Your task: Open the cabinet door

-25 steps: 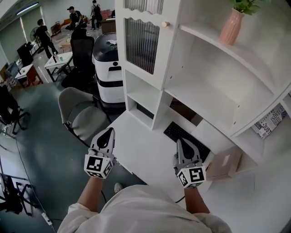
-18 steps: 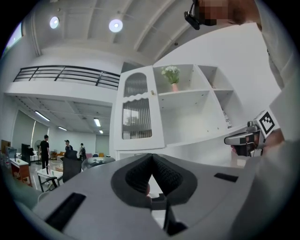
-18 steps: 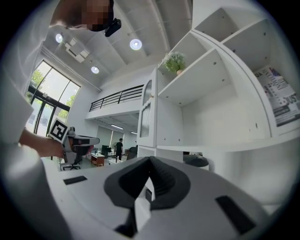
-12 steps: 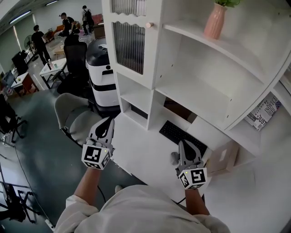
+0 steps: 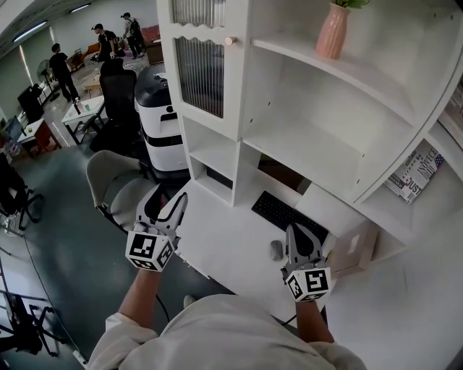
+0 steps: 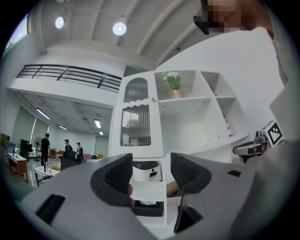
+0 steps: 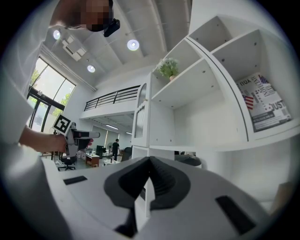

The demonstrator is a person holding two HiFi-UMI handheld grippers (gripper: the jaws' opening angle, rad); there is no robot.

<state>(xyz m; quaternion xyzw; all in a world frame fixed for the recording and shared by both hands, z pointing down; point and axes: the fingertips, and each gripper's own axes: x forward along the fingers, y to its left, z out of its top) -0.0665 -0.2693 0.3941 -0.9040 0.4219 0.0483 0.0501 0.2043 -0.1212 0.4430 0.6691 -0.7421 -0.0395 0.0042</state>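
Fingers (image 6: pixel 115 173) just opening wide on left gripper (image 5: pixel 166 204), nothing between; pressed together on right gripper (image 5: pixel 296 234). Could slip off knob (image 5: pixel 230 41) if closed off-centre, leaving cabinet door (image 5: pixel 201 76) shut

Pink vase (image 5: pixel 332 36), its plant cropped at top edge, upper glass door (image 5: pixel 194 10) cut off likewise, magazine (image 5: pixel 414 173) small print illegible

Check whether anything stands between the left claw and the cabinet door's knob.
Nothing visible does. The left claw, jaws just opened and empty, has only open air up to the knob on the cabinet door.
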